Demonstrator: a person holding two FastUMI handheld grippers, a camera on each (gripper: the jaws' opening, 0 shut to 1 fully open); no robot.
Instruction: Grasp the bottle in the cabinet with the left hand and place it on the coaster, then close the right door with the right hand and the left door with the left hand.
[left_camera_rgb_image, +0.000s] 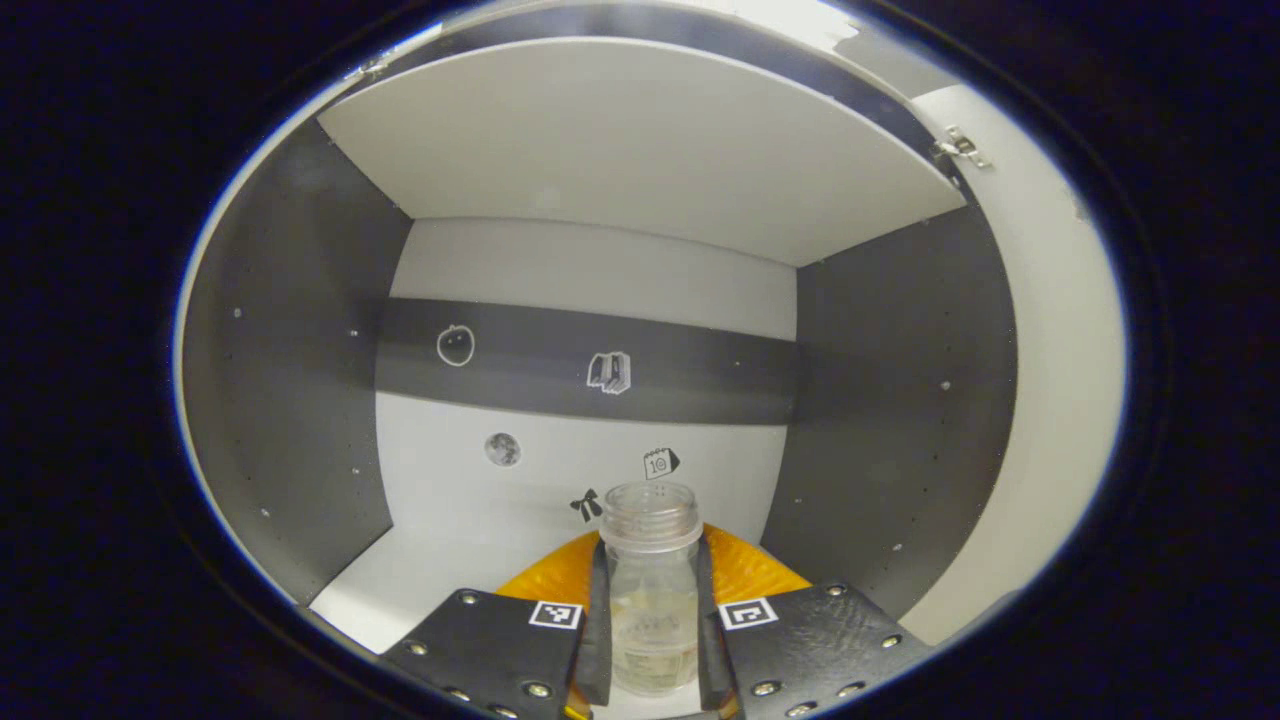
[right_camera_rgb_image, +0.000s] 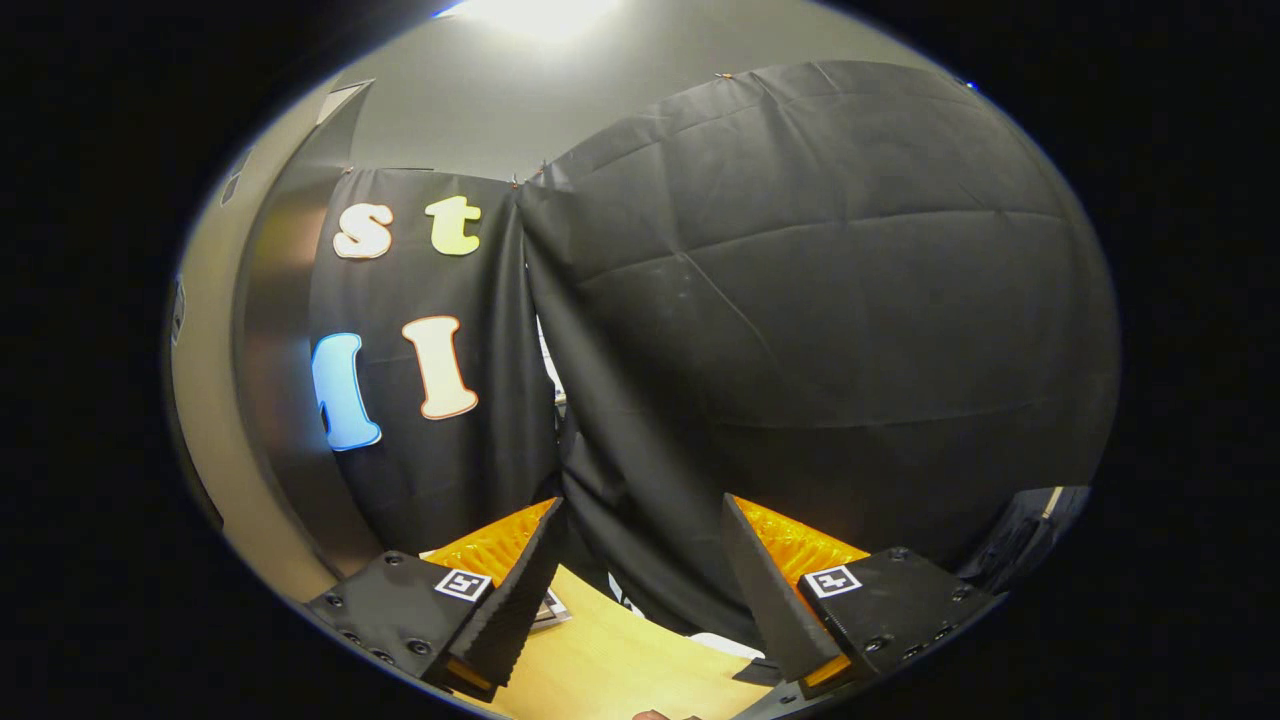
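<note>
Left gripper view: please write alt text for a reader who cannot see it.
The left tool is shut on a clear, capless bottle standing upright inside an open cabinet. Small stickers dot the cabinet's back wall, with a hinged door open at right.

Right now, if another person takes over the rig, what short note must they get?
Left gripper: shut on the bottle, inside the cabinet, bottle upright and without a cap.
Right gripper: open, holds nothing, above the wooden table, facing the booth wall.
Done: bottle grasped.
Left: carry the bottle out and set it on the coaster, then close the right door with the right gripper, then the left door with the left one.
</note>
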